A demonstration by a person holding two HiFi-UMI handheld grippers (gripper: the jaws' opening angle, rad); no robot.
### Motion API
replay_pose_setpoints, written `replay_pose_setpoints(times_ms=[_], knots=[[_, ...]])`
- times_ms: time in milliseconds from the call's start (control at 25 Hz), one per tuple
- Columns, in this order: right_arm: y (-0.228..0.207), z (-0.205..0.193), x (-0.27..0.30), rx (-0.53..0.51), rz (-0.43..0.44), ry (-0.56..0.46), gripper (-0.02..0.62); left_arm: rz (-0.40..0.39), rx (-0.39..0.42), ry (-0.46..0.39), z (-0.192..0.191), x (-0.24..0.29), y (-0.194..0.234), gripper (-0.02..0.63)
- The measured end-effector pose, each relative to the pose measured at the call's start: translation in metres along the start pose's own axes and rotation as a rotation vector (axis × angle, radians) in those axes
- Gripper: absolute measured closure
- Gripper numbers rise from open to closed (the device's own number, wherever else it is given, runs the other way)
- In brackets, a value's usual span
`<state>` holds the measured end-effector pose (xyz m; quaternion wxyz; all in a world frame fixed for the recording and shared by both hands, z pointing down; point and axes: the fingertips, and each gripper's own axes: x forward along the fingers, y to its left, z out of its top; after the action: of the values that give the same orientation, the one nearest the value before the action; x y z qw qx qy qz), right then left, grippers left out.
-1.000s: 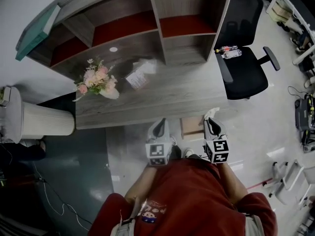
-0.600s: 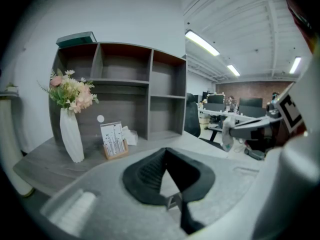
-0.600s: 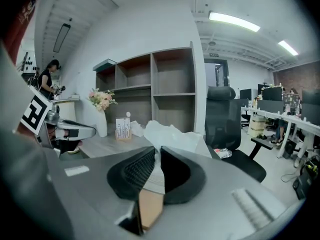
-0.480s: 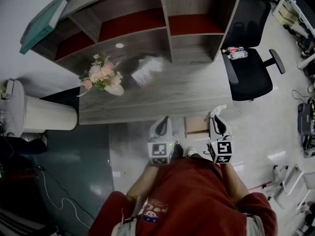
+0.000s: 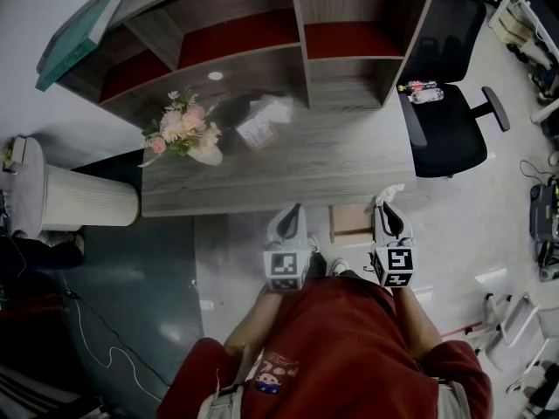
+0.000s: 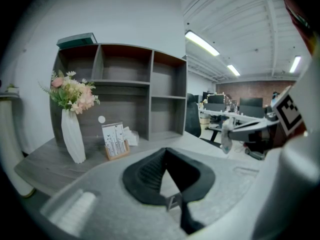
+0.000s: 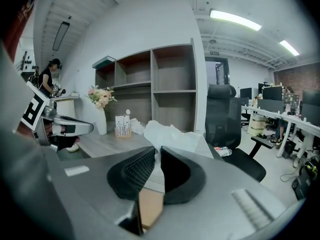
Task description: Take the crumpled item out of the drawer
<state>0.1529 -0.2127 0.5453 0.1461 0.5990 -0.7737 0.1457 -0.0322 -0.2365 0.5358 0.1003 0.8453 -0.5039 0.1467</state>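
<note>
Clearly, the right gripper [image 7: 156, 151] pinches a crumpled white paper wad [image 7: 170, 133] in narrow jaws, near the open light-brown wooden drawer [image 5: 351, 222] under the grey wood-grain desk [image 5: 288, 171]; the left gripper [image 6: 166, 150] is closed and empty.

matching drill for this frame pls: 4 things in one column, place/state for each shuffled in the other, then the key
Things
1. crumpled white item
2. flower vase
3. bottle
4. left gripper

Place or state
A. lying on the seat of the black chair
B. jaws together, nothing between them
C. standing on the desk, toward its left end in the head view
D. pinched in the right gripper

Pairs: 1-D, 2-C, 3-A, 4-B
</note>
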Motion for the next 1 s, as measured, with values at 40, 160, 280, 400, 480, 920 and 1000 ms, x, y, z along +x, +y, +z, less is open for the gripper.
replay_pose_setpoints(times_ms=[40,160,280,400,480,920,1000], knots=[[0.0000,-0.0004,0.0003,-0.002,-0.001,-0.001,0.555,0.001,0.002,-0.001,0.0003,-0.0001,0.0002,0.607],[0.0011,-0.0012,0.0008,-0.001,0.001,0.000,0.555,0.006,-0.013,-0.006,0.0006,-0.0005,0.0004,0.607],[0.0017,-0.0011,0.0021,-0.001,0.002,0.000,0.555,0.000,-0.007,0.001,-0.0006,-0.0002,0.0011,0.607],[0.0020,-0.0013,0.0029,-0.001,0.002,0.002,0.555,0.002,-0.010,-0.007,-0.0010,-0.0004,0.0026,0.607],[0.0016,-0.0027,0.0035,0.003,0.006,0.006,0.555,0.005,-0.016,-0.006,-0.0009,-0.0007,0.0027,0.607],[0.0050,-0.0040,0.0068,0.013,0.016,0.015,0.555,0.012,-0.037,-0.002,-0.0020,-0.0009,0.0044,0.607],[0.0056,-0.0047,0.0066,0.017,0.018,0.023,0.555,0.015,-0.036,-0.003,-0.0024,-0.0009,0.0053,0.607]])
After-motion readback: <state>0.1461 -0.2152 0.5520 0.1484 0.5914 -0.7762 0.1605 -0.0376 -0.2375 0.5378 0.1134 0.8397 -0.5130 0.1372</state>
